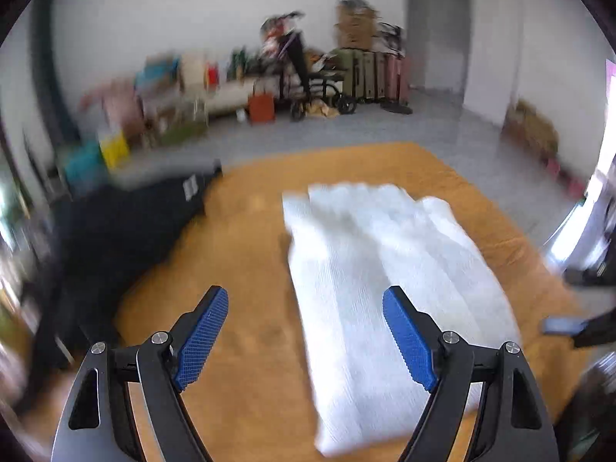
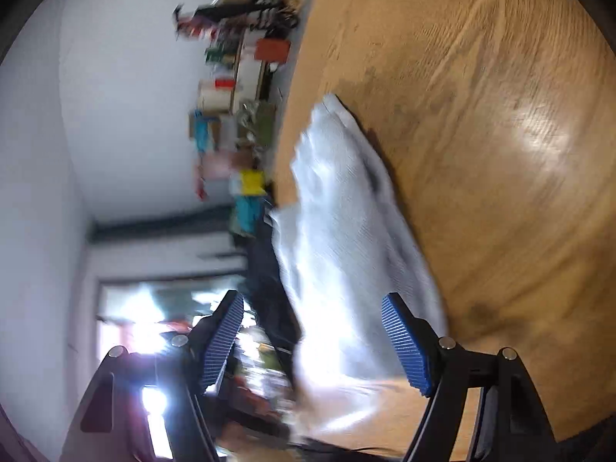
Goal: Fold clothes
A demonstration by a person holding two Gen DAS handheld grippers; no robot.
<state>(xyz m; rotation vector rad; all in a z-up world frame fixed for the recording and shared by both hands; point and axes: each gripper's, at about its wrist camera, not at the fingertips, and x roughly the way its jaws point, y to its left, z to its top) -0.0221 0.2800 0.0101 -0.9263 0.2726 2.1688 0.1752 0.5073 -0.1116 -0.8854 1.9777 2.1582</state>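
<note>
One white ribbed garment (image 1: pixel 385 269), folded long, on orange bench (image 1: pixel 250 346); one black garment (image 1: pixel 115 238) left of it. Left claw (image 1: pixel 306 337) and right claw (image 2: pixel 312 337) wide open, empty.

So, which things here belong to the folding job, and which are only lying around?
For the job:
- white garment, folded on the orange surface
- left gripper, jaws apart
- right gripper, jaws apart

Only lying around:
- black cloth
- wheelchair
- suitcases
- orange bag
</note>
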